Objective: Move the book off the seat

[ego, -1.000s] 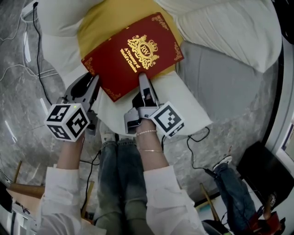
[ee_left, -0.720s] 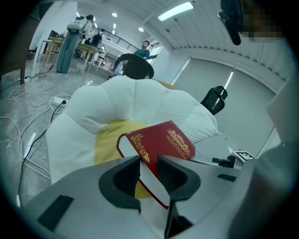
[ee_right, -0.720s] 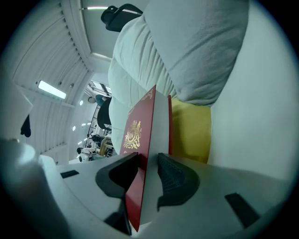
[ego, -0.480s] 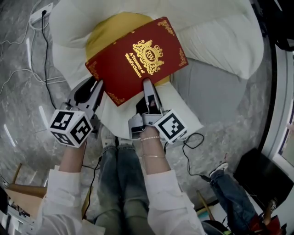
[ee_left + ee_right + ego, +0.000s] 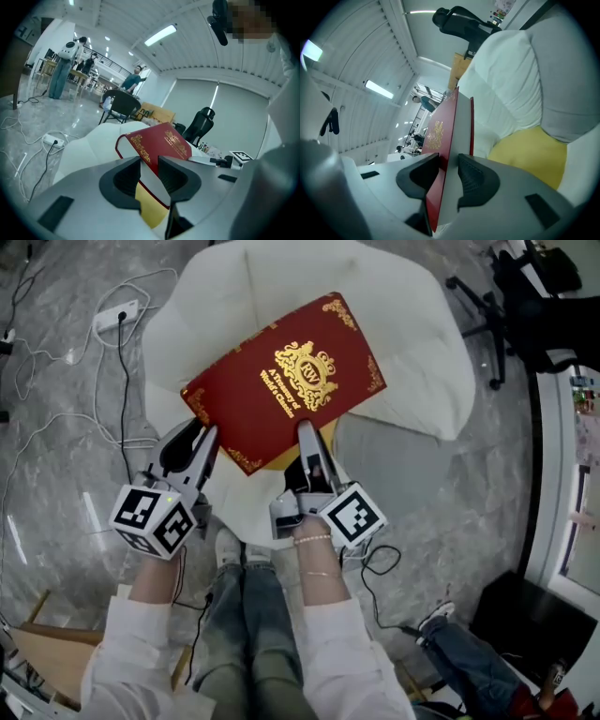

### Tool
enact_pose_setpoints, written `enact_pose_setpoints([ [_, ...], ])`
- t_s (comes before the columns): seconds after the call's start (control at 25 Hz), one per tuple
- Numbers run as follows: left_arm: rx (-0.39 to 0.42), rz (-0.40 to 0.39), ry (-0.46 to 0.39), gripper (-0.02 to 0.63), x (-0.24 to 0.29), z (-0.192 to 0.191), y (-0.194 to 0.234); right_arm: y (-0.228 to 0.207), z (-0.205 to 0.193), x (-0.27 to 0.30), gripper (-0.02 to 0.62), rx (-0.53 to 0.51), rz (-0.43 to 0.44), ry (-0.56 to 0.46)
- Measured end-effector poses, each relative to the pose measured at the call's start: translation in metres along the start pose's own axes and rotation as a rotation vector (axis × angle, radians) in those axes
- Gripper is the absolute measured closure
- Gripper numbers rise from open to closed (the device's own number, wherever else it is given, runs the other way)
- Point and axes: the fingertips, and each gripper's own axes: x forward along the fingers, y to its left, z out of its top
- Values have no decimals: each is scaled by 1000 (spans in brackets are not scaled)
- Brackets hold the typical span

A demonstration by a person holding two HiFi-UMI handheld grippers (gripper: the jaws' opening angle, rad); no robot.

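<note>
A thick red book (image 5: 281, 381) with gold lettering is held tilted above a white armchair (image 5: 412, 362), over its yellow cushion (image 5: 278, 461). My left gripper (image 5: 199, 444) is shut on the book's near left corner. In the left gripper view the book (image 5: 159, 143) runs between that gripper's (image 5: 149, 164) jaws, with the cushion (image 5: 150, 211) below. My right gripper (image 5: 307, 432) is shut on the near edge. In the right gripper view the book (image 5: 440, 136) stands edge-on between that gripper's (image 5: 449, 164) jaws, and the cushion (image 5: 529, 150) lies to the right.
White cables and a power strip (image 5: 120, 313) lie on the marble floor at left. A black office chair (image 5: 525, 306) stands at the upper right. The legs of the person holding the grippers (image 5: 248, 615) stand before the armchair, and another person's leg (image 5: 469, 652) shows at lower right.
The armchair now looks smaller and shows almost whole behind the book. The book now hides most of the yellow cushion. Both grippers have kept their hold on the book.
</note>
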Motion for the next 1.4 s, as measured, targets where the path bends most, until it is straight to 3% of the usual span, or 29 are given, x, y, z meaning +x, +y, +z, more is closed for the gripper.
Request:
enact_pose_setpoints([
  [0.28, -3, 5, -90, 488, -46, 119, -4, 127, 15, 19, 465, -39, 63, 8],
  [0.6, 22, 37, -226, 488, -100, 161, -37, 194, 24, -3, 468, -114, 200, 42],
  [0.84, 55, 78, -309, 488, -160, 236, -27, 290, 5, 11, 469, -159, 298, 88],
  [1.08, 81, 192, -391, 488, -231, 268, -41, 359, -18, -4, 472, -197, 423, 188],
  [1.4, 70, 421, -493, 488, -357, 277, -41, 437, -100, -33, 474, -224, 575, 396],
])
